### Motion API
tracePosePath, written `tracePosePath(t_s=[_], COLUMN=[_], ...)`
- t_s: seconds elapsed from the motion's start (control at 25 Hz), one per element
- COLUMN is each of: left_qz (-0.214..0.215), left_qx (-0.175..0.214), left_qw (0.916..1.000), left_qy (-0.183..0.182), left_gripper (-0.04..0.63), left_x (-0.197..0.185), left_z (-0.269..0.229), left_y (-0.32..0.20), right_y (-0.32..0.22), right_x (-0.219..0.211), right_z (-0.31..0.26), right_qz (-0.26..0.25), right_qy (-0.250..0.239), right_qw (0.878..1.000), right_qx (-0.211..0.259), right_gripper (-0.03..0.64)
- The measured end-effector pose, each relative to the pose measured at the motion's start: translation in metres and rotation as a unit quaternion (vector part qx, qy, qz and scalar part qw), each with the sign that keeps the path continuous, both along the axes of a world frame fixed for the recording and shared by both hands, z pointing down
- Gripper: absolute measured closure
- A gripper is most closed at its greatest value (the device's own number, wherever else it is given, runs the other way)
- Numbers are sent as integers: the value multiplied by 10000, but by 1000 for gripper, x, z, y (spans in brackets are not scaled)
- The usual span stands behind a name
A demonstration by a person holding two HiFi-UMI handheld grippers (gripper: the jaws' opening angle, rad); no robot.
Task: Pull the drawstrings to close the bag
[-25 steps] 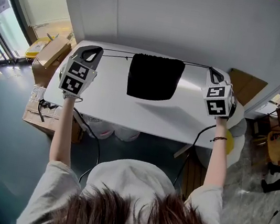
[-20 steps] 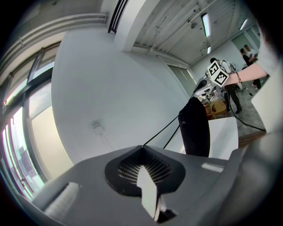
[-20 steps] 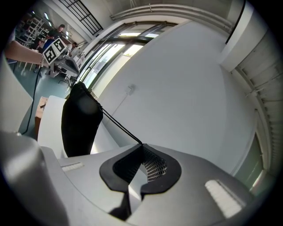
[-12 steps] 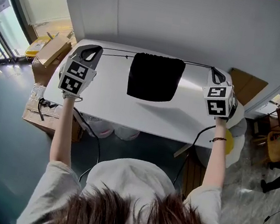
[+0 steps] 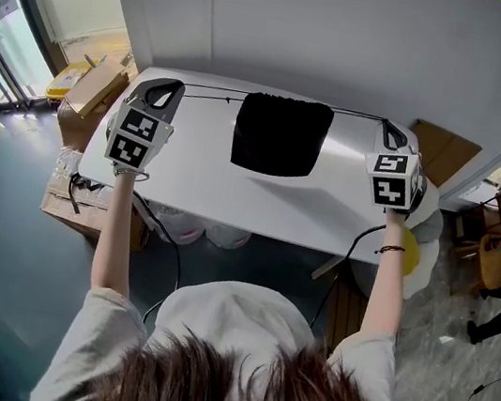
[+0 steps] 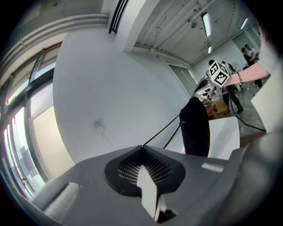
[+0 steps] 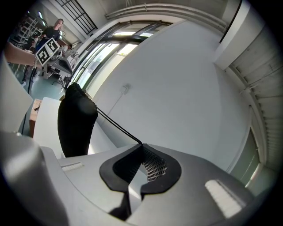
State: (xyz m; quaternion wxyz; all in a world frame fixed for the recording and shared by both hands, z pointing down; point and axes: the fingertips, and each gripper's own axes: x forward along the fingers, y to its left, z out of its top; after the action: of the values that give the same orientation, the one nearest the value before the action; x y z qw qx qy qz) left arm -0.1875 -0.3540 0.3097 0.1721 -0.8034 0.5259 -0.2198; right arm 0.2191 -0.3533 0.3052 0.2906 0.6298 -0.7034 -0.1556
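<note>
A black drawstring bag (image 5: 280, 135) lies flat at the far middle of the white table (image 5: 197, 176), its gathered mouth along the far edge. Thin black drawstrings run taut from the mouth to both sides. My left gripper (image 5: 168, 86) is shut on the left drawstring (image 5: 212, 90), and my right gripper (image 5: 389, 126) is shut on the right drawstring (image 5: 355, 116). In the left gripper view the cord (image 6: 161, 131) leaves the closed tips (image 6: 142, 146) toward the bag (image 6: 194, 128). The right gripper view shows the same: cord (image 7: 115, 126) from the closed tips (image 7: 141, 144) to the bag (image 7: 76, 123).
A white wall (image 5: 307, 33) stands right behind the table. Cardboard boxes (image 5: 93, 92) sit on the floor to the left, a flat cardboard piece (image 5: 441, 152) to the right. Cables and a yellow object (image 5: 410, 255) are under the table's right side.
</note>
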Motion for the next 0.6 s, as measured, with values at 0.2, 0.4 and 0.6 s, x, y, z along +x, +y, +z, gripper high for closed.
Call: tracePosePath(t_s=[0.2,0.4,0.6], left_qz=[-18,-41,-53], left_qx=[16,38,68], left_qw=[10000,10000,10000], left_qy=[5,20,29], left_gripper=[593,592,592], left_x=[0,-3,-4], left_z=[-1,-3,-4], left_y=[-2,-4,-4], right_y=[-2,-4,-4], right_x=[3,3,6], right_z=[-1,-3,-5], right_qz=[51,114,195], right_qy=[-63,-98,-156], right_qw=[10000,9999,9996], right_qx=[26,71,126], right_gripper=[597,597,597])
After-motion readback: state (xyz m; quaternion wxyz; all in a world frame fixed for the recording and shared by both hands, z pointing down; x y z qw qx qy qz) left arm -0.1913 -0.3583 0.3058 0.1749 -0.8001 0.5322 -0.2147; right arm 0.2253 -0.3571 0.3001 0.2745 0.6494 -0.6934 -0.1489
